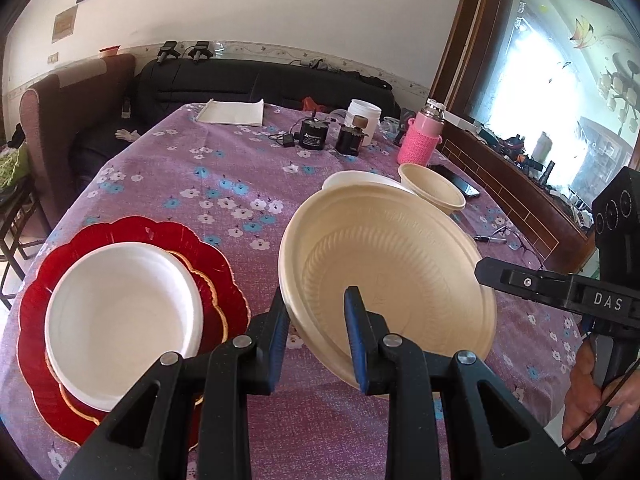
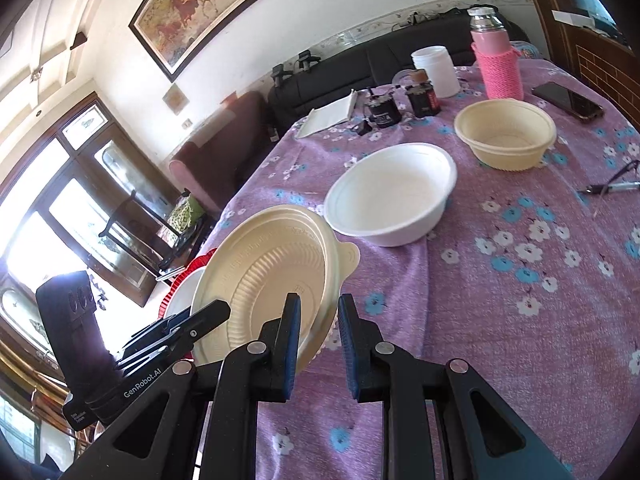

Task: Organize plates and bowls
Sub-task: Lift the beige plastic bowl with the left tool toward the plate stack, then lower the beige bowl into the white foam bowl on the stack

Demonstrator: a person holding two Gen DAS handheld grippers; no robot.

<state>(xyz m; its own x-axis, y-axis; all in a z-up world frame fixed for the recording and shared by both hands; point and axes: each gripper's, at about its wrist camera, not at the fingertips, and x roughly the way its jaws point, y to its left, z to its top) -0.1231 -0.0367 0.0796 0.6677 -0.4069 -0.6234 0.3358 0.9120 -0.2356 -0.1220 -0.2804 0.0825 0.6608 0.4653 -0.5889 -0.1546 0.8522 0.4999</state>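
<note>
We see the bench (image 1: 224, 168) under a purple flowered cloth (image 2: 520, 280), with a dark sofa (image 1: 240, 80) behind it. On the cloth near the left edge lies a red scalloped plate (image 1: 132, 236) with a smaller red plate (image 1: 208, 292) on it and a white dish (image 1: 120, 300) on top. Between the two tools hangs a cream plate (image 1: 392, 264), tilted and clear of the cloth, its ribbed hollow facing the left camera. Our left hand-held gripper (image 1: 316, 340) is clamped on the plate's near-left rim, one blue pad outside and one inside the hollow. Our right hand-held gripper (image 2: 318, 344) takes the opposite rim; from its own camera the left pad lies against the plate's face, and the right pad stands clear in front, so we cannot tell for sure how tightly it pinches, though its jaws stand narrow around the edge. A hand (image 1: 592, 396) shows at the right edge of the left view, wrapped around that tool's grip. Farther back on the cloth stand a white bowl (image 2: 392, 196) and, beyond it, a cream bowl (image 2: 506, 136), apart from each other. Behind them we see a pink flask (image 2: 498, 68) in a knitted sleeve, a white jar (image 2: 436, 72), a folded cloth (image 1: 232, 112), two small black devices (image 1: 316, 134), a phone (image 2: 568, 100), and a pen (image 2: 612, 188).
</note>
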